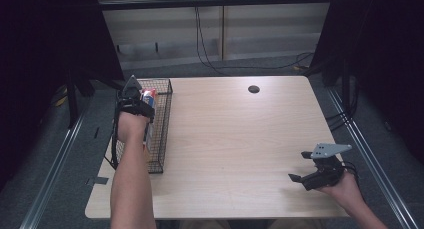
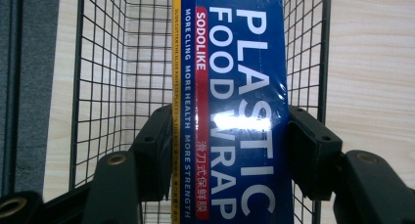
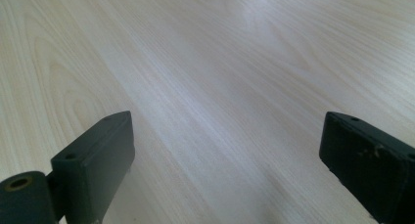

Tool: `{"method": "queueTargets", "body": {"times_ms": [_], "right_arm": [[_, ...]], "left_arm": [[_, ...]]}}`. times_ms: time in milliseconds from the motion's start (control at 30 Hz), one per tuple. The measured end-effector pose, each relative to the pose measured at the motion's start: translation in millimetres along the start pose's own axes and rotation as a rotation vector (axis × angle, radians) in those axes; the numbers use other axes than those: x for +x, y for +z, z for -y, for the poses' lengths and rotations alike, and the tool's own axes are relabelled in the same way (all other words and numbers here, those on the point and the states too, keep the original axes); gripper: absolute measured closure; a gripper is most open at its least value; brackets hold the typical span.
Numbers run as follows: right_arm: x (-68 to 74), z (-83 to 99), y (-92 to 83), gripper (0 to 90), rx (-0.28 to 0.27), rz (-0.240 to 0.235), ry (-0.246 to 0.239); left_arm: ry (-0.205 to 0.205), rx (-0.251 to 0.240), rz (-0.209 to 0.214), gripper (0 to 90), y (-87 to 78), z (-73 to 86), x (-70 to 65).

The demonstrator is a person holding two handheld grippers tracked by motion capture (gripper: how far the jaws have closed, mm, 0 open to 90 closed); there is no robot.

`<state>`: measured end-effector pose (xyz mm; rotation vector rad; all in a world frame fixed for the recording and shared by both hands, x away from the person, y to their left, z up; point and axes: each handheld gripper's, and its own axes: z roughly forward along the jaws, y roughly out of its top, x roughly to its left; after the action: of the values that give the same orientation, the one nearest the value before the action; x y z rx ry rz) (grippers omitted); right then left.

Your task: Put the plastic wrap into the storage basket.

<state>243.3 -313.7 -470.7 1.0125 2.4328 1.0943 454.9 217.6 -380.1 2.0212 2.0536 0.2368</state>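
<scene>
left gripper (image 2: 230, 136) is clamped on the wrap box (image 2: 235, 87), over the basket (image 1: 162, 124) at frame left. right gripper (image 1: 306, 165) hangs wide open, lower right above the wood table (image 1: 240, 139).

Left gripper (image 1: 141, 100) clamped, arm extended; right gripper (image 1: 301, 165) jaws wide.

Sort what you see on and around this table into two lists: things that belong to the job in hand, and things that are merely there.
Part of the job:
- plastic food wrap box, clamped by the left gripper
- wire basket, over which the box is held

Merely there:
- right gripper, open and idle near the table's right edge
- round hole in the table
- cables on the floor behind
</scene>
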Motion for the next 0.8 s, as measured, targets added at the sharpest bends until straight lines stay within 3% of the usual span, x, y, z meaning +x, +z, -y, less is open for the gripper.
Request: {"method": "queueTargets", "body": {"times_ms": [800], "right_arm": [[0.3, 0.2, 1.8, 6.4, 0.008, -0.003, 0.000]], "left_arm": [[-0.002, 0.014, -0.005, 42.3, 12.8, 1.3, 3.0]]}}
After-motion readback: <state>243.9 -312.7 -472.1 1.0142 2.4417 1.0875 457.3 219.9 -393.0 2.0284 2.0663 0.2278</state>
